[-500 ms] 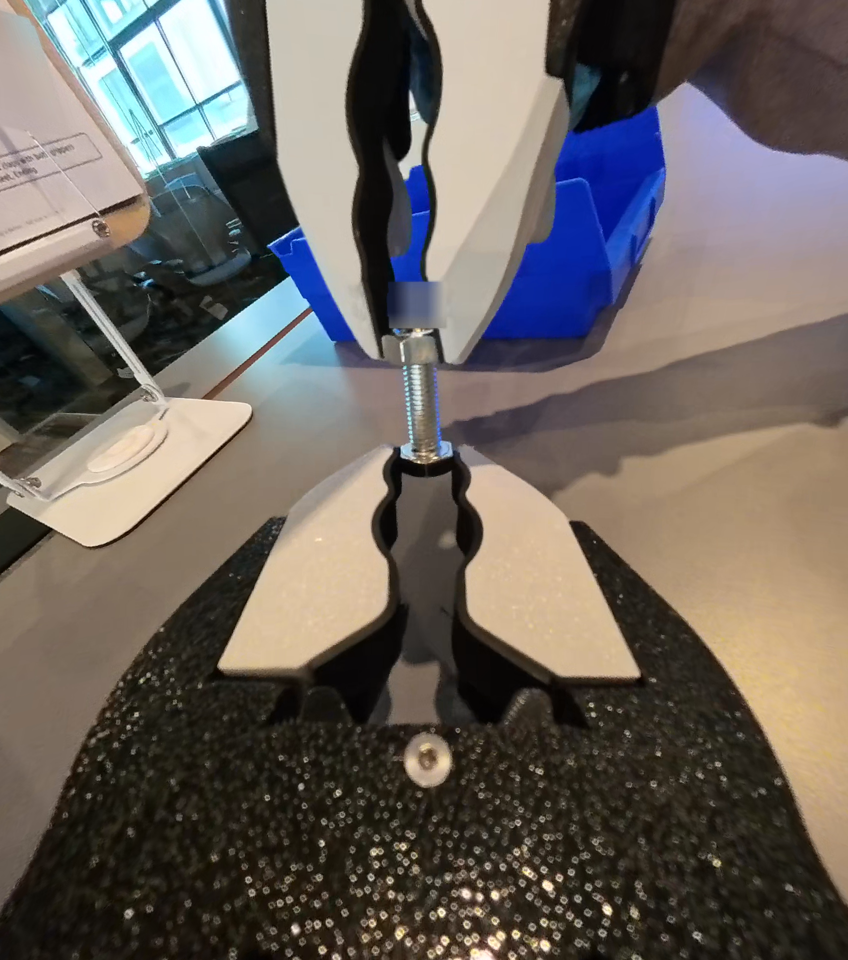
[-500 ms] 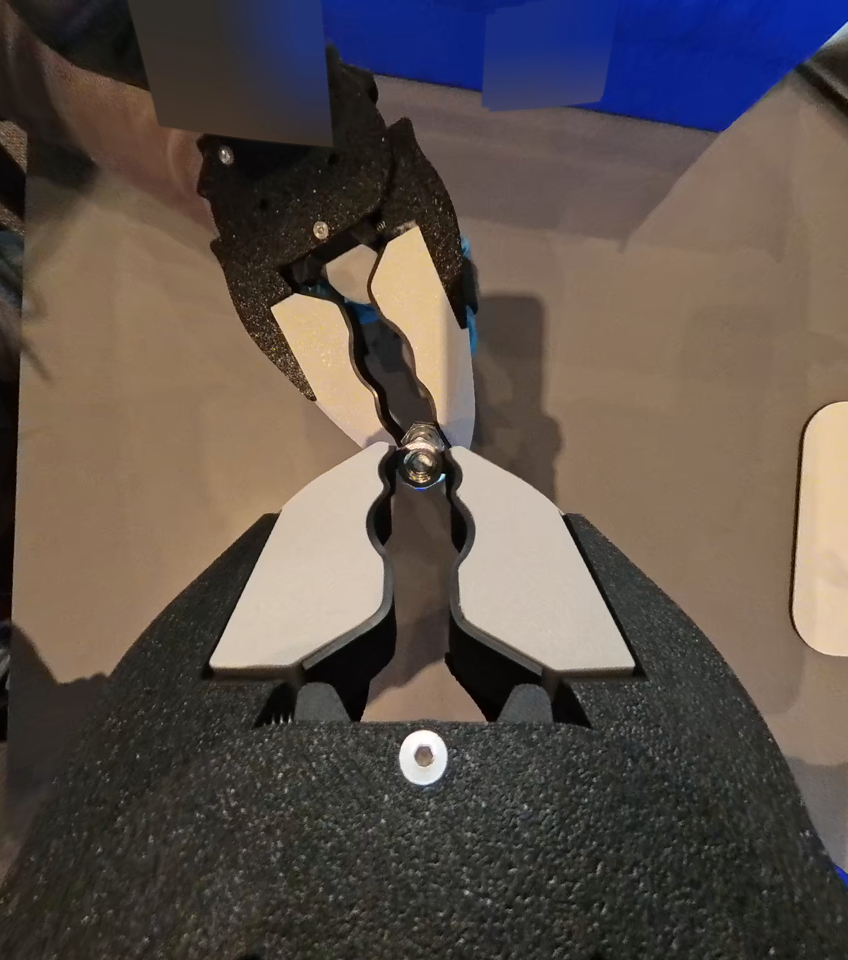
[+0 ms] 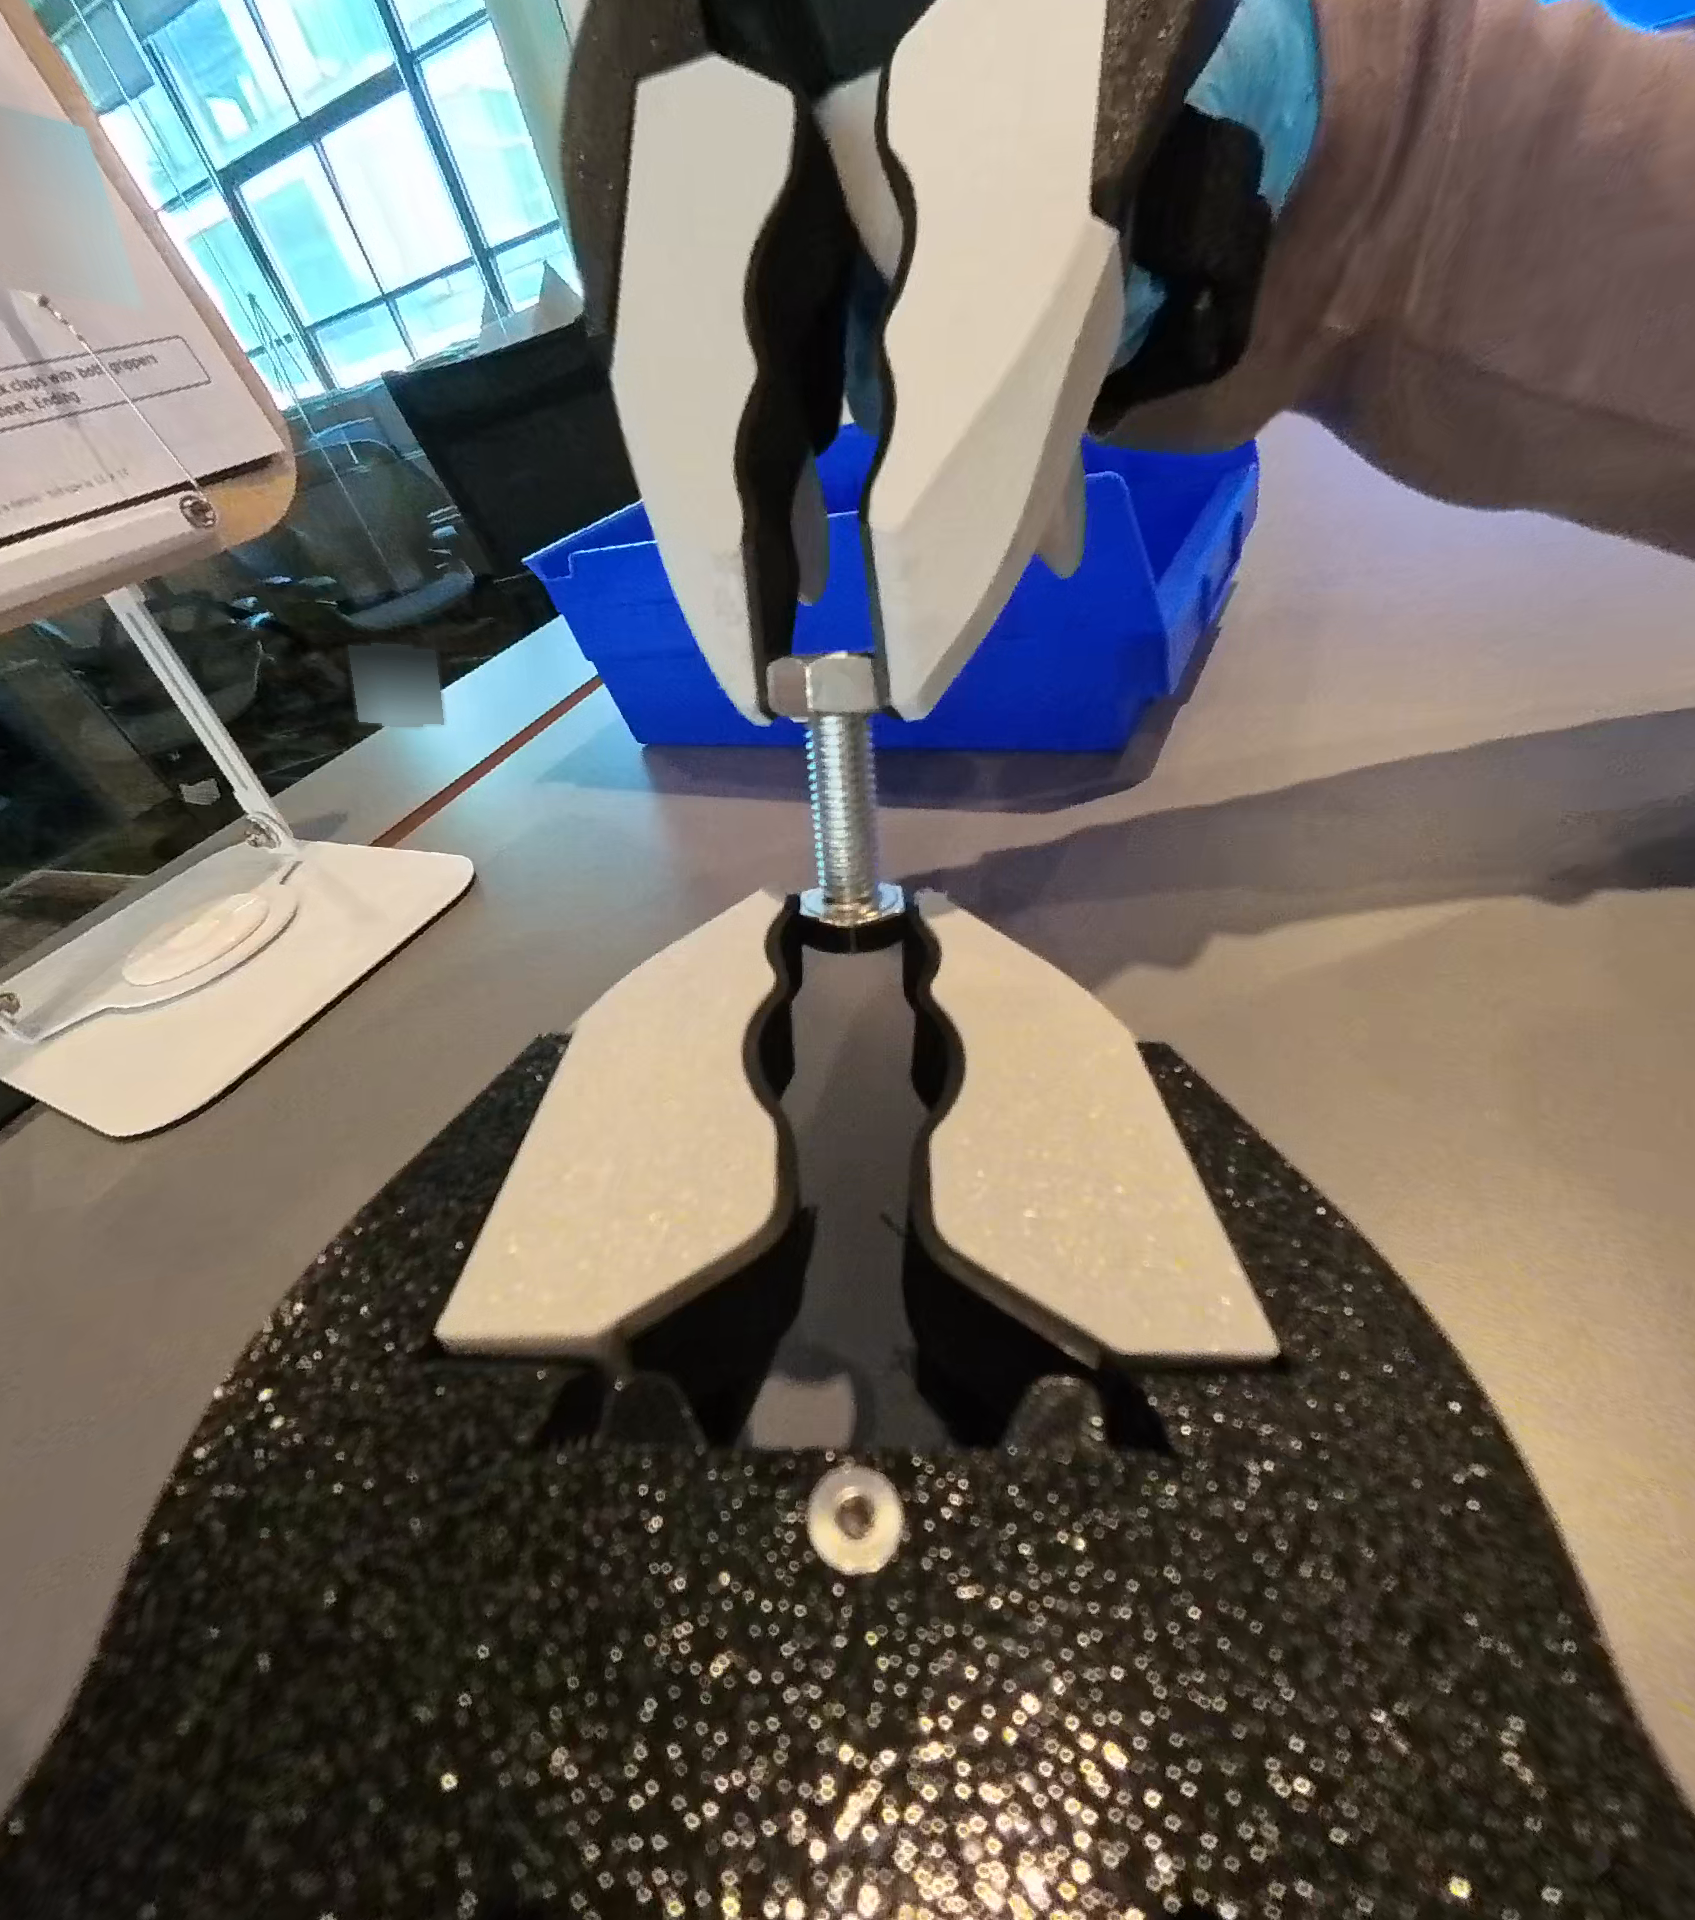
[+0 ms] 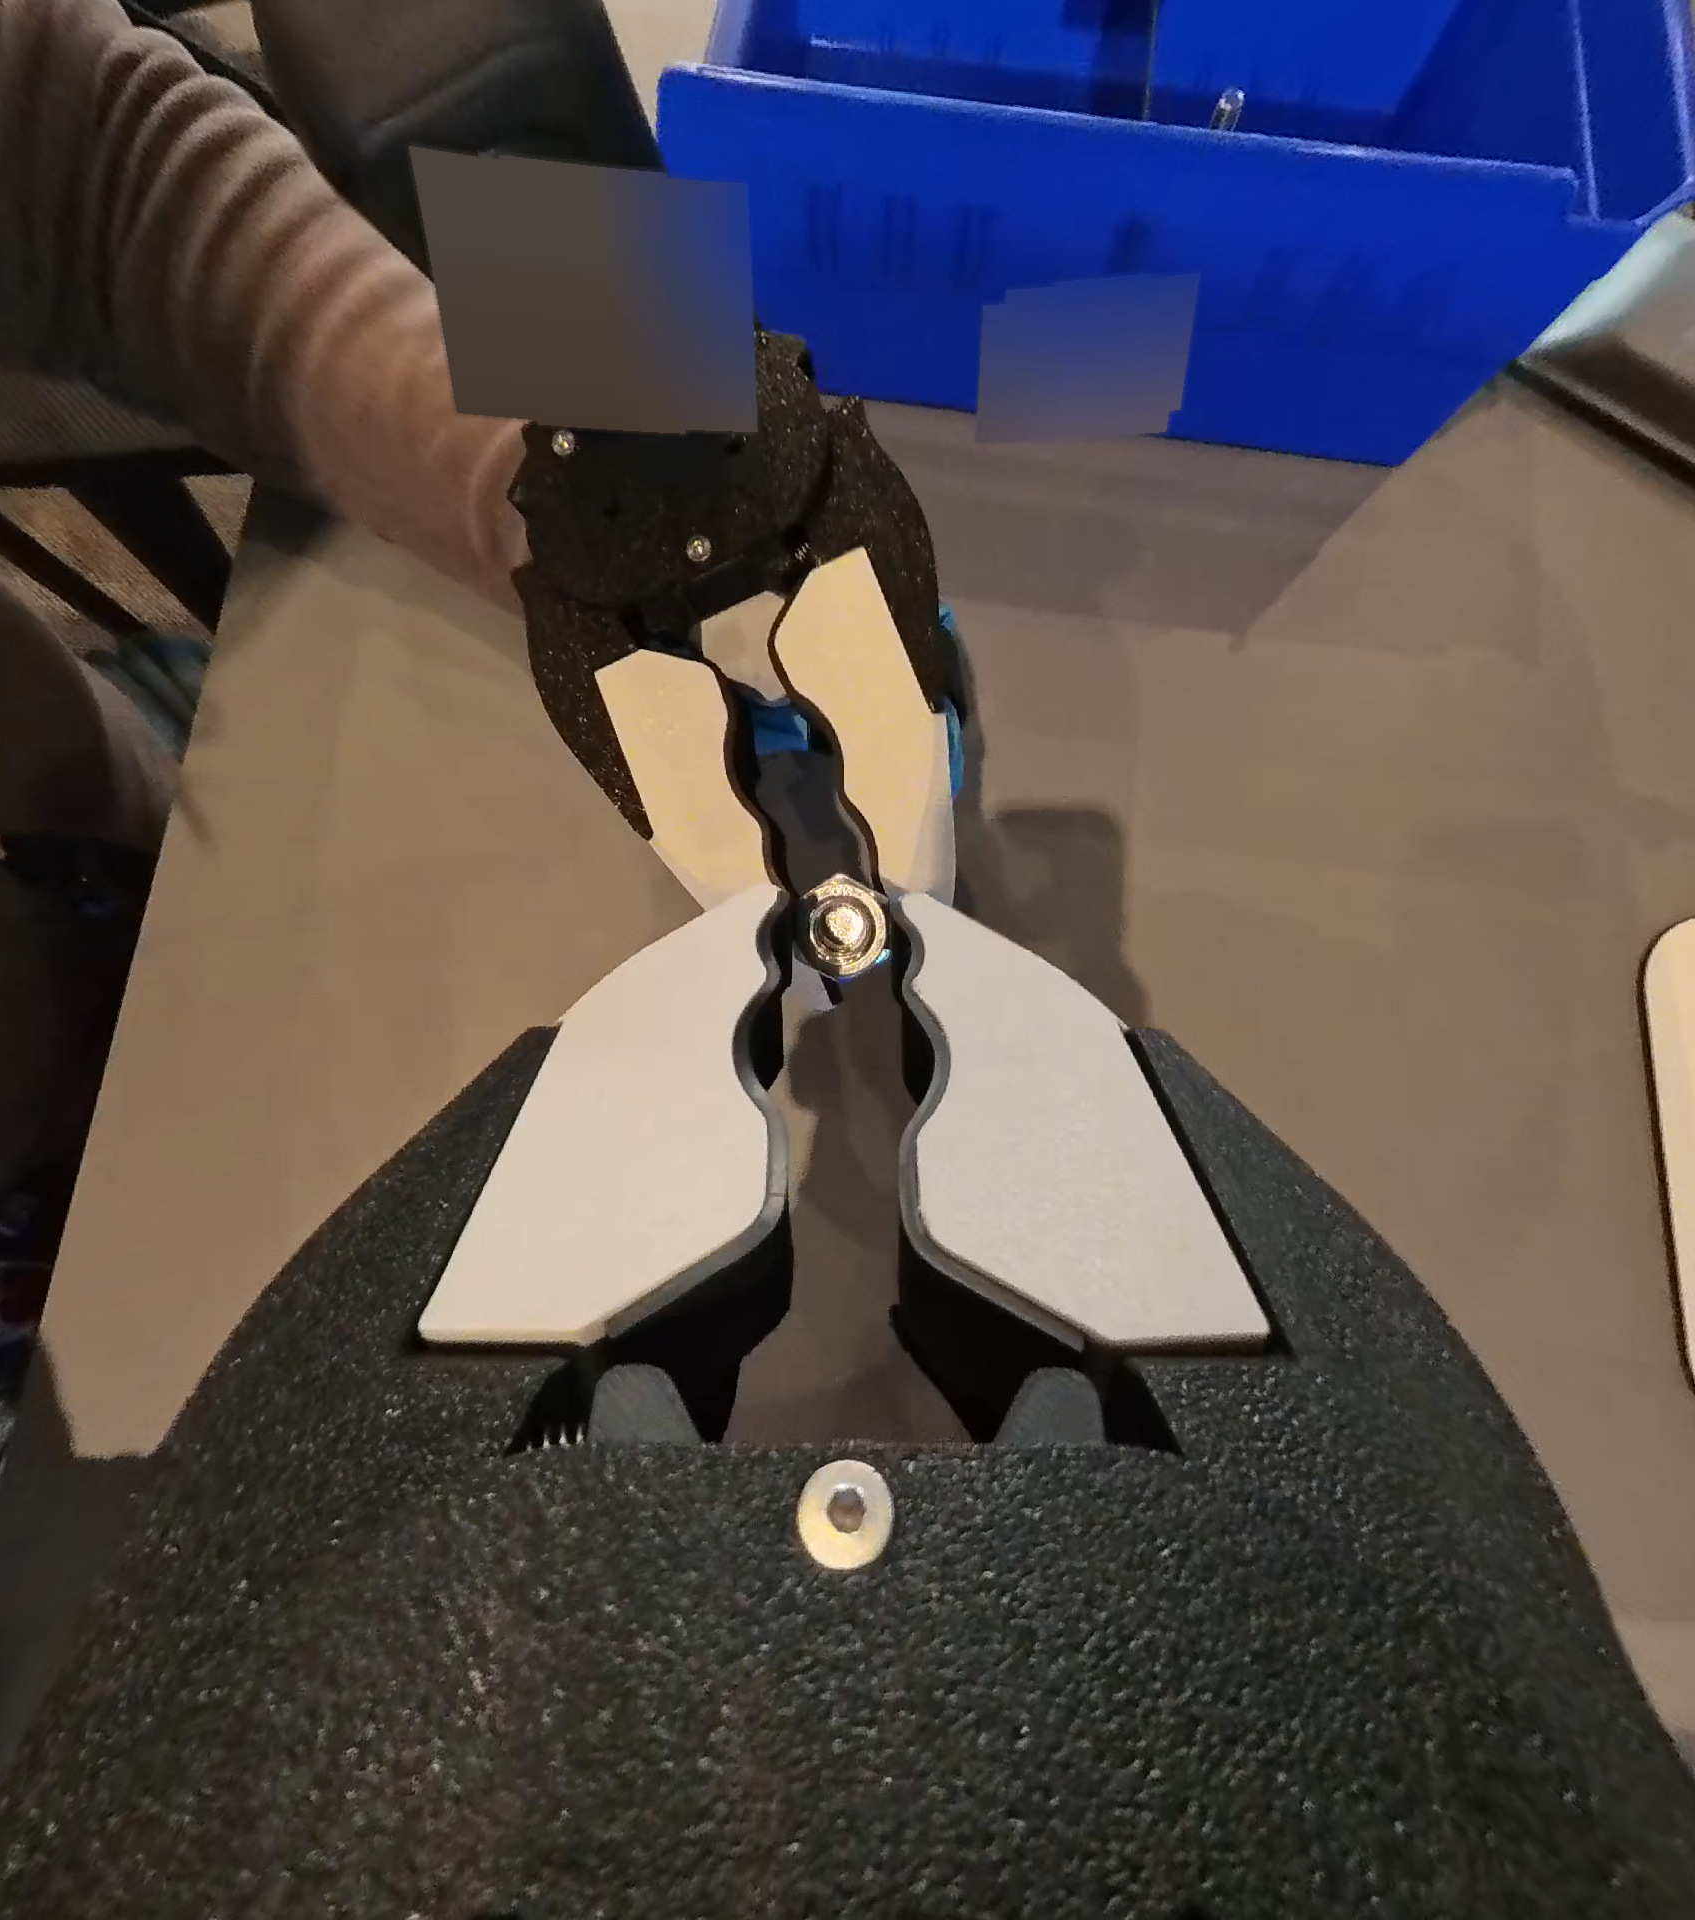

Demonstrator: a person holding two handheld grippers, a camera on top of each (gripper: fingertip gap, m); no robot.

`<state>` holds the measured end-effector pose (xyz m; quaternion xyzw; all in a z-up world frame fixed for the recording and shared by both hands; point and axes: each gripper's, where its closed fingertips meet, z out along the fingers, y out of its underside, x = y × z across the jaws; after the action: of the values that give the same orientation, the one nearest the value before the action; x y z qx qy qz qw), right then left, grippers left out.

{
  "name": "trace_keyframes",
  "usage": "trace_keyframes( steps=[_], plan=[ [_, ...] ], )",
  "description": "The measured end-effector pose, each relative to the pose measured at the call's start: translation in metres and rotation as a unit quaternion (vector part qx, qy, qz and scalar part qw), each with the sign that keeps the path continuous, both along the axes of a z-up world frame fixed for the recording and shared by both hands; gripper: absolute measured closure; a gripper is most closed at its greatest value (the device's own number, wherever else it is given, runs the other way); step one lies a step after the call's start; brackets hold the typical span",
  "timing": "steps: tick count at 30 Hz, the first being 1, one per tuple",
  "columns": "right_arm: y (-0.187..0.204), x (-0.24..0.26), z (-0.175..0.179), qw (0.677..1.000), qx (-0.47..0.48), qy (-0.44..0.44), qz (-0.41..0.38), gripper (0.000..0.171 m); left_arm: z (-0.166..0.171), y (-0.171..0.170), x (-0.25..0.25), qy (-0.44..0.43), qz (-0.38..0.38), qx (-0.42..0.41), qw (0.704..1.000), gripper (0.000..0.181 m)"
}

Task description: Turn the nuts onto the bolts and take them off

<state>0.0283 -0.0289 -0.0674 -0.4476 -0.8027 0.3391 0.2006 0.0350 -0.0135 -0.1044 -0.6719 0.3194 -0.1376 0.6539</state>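
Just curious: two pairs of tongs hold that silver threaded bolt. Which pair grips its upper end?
The right tongs, pointing down in front of the blue plastic bin. The left tongs clamp the silver threaded bolt at its lower end.

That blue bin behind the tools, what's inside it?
The blue bin shows only bare blue walls and one small clear thing near its back. Its floor is hidden behind the front wall.

bolt (image 3: 845, 805) – shiny threaded metal | bin (image 3: 1061, 644) – glossy blue plastic | table (image 3: 1445, 1091) – matt grey, smooth
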Motion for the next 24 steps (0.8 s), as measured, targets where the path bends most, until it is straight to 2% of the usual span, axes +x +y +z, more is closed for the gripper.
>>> trace_keyframes(
  steps=[13,16,18,21,24],
  plan=[
    [0.004,-0.003,-0.007,1.0,0.007,0.005,-0.02,0.148,0.0,0.004,-0.005,-0.005,0.018,-0.007,1.0,0.163],
    [0.006,-0.005,-0.003,0.999,-0.007,0.03,-0.037,0.132,0.0,0.005,-0.008,-0.006,0.029,-0.007,1.0,0.163],
    [0.008,-0.007,0.003,0.996,-0.024,0.065,-0.063,0.115,0.001,0.007,-0.012,-0.013,0.042,-0.006,0.999,0.163],
    [0.001,-0.014,0.024,0.974,-0.087,0.184,-0.097,0.114,0.006,0.011,-0.022,-0.038,0.067,-0.004,0.997,0.163],
    [0.004,-0.015,0.042,0.921,-0.141,0.322,-0.167,0.122,0.012,0.013,-0.032,-0.075,0.081,-0.001,0.994,0.163]
  ],
)
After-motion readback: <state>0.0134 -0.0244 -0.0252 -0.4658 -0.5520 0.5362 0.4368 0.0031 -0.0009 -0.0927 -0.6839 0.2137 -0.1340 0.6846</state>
